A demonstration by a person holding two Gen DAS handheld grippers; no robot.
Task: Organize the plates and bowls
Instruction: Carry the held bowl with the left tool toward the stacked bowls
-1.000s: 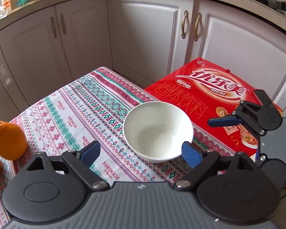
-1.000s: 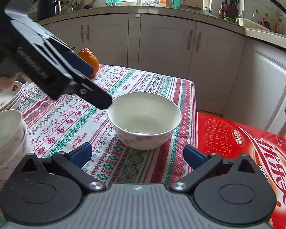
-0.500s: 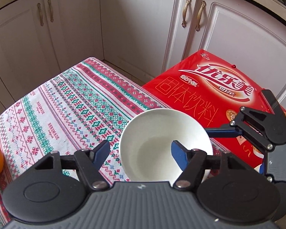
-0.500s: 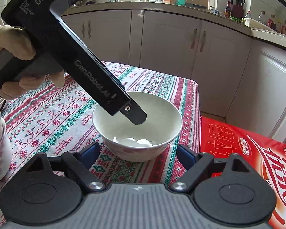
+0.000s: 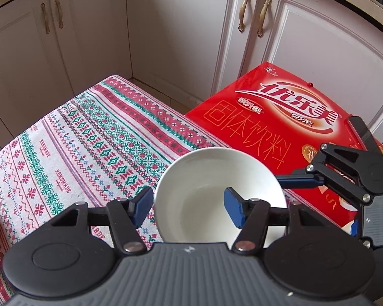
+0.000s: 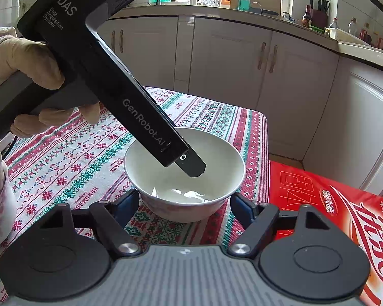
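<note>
Left gripper (image 5: pixel 186 205) has dropped lower, fingers parted astride the bowl (image 5: pixel 218 193) rim to pinch its wall. Right gripper (image 6: pixel 185 207), fingers released, flanks the bowl near the surface (image 6: pixel 71 168) edge; red box (image 5: pixel 280 127) beyond.

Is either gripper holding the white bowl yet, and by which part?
Nothing is held yet. The left gripper straddles the bowl's near rim, jaws open; the right gripper is open beside its base.
</note>
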